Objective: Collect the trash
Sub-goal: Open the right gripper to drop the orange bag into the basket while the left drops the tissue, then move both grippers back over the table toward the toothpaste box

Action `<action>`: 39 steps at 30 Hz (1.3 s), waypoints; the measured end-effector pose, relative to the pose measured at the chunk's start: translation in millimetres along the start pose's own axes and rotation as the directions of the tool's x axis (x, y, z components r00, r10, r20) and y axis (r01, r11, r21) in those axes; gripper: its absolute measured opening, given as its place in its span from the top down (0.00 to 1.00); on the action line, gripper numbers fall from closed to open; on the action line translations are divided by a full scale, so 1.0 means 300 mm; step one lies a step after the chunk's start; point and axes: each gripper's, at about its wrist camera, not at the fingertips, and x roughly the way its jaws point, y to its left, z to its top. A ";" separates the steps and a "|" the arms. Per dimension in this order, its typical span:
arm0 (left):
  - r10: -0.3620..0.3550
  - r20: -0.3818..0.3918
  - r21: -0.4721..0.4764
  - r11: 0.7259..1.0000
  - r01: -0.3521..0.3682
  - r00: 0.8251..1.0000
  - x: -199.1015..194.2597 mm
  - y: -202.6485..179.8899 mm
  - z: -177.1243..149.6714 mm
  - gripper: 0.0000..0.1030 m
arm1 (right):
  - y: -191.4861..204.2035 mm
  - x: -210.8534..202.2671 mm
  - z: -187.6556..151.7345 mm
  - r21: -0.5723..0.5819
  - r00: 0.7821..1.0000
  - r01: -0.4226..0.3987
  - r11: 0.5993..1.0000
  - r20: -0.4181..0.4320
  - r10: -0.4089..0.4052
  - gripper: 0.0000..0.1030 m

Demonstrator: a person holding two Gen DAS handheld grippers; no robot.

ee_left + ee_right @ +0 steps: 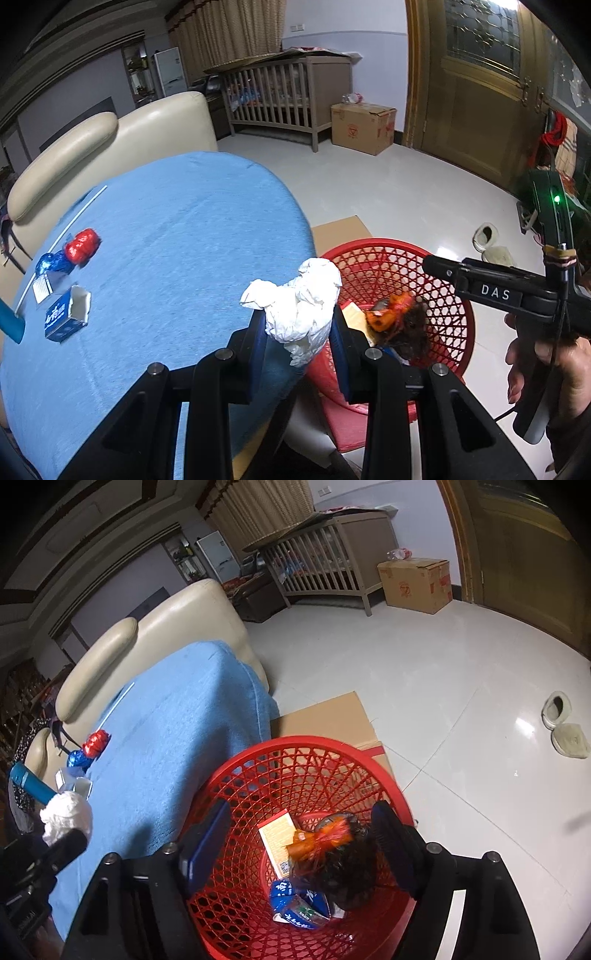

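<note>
White, crumpled tissue (303,302) pinched between the blue pads of the left gripper (298,325), soft and creased, bulging above the fingertips with one flap spilling left. Longest line of the wad running up from between the jaws toward the upper right, over the edge of the blue, nubby cloth (166,229) and beside the red plastic lattice basket (399,266). Further left on the cloth: shiny red foil ball (83,245), blue foil ball (53,263), small blue carton (65,314) with its top torn open, and a thin white stick (62,232) lying slantwise.

Black fingers of the right gripper (303,849) spread wide, nothing between the pads, hanging over the mouth of the basket (258,760). Down in the basket bottom: orange wrapper (317,840) atop a dark tangled clump (347,871), flat yellowish card (277,838), crushed blue and white packet (299,904). Beyond, flat brown cardboard (325,716) on glossy pale floor tiles.
</note>
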 end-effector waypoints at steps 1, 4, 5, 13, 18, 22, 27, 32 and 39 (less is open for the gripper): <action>-0.006 -0.001 0.005 1.000 0.006 1.000 0.002 -0.008 0.003 0.67 | -0.005 -0.007 0.003 0.005 1.000 0.000 1.000 0.006 0.000 0.22; -0.042 -0.010 0.018 0.999 0.042 0.999 0.013 -0.043 0.014 0.67 | -0.020 -0.025 0.012 0.018 1.000 -0.002 1.000 0.022 0.002 0.22; -0.053 -0.014 0.022 0.998 0.053 0.999 0.019 -0.056 0.018 0.67 | -0.023 -0.030 0.014 0.019 1.000 -0.001 1.000 0.025 0.001 0.22; -0.131 -0.084 0.022 0.991 0.134 0.988 0.089 -0.125 0.031 0.64 | -0.077 -0.088 0.035 0.055 0.998 0.010 0.998 0.067 -0.014 0.22; -0.144 -0.119 0.027 0.989 0.148 0.982 0.115 -0.147 0.033 0.39 | -0.102 -0.095 0.036 0.077 0.997 0.017 0.997 0.069 -0.022 0.22; -0.149 -0.111 0.016 0.988 0.151 0.983 0.101 -0.126 0.035 0.35 | -0.088 -0.096 0.031 0.070 0.998 0.014 0.997 0.067 -0.019 0.22; -0.139 -0.093 -0.053 0.990 0.134 0.986 0.073 -0.037 0.037 0.35 | -0.052 -0.099 0.032 0.053 0.998 -0.001 0.999 0.070 -0.003 0.22; -0.104 -0.079 -0.114 0.989 0.094 0.992 0.045 0.060 0.022 0.35 | 0.000 -0.097 0.030 0.023 0.998 -0.021 1.000 0.066 0.019 0.22; -0.013 -0.075 -0.227 0.974 -0.005 0.997 0.011 0.257 -0.056 0.35 | 0.095 -0.069 0.007 -0.032 0.999 -0.040 0.999 0.027 0.040 0.22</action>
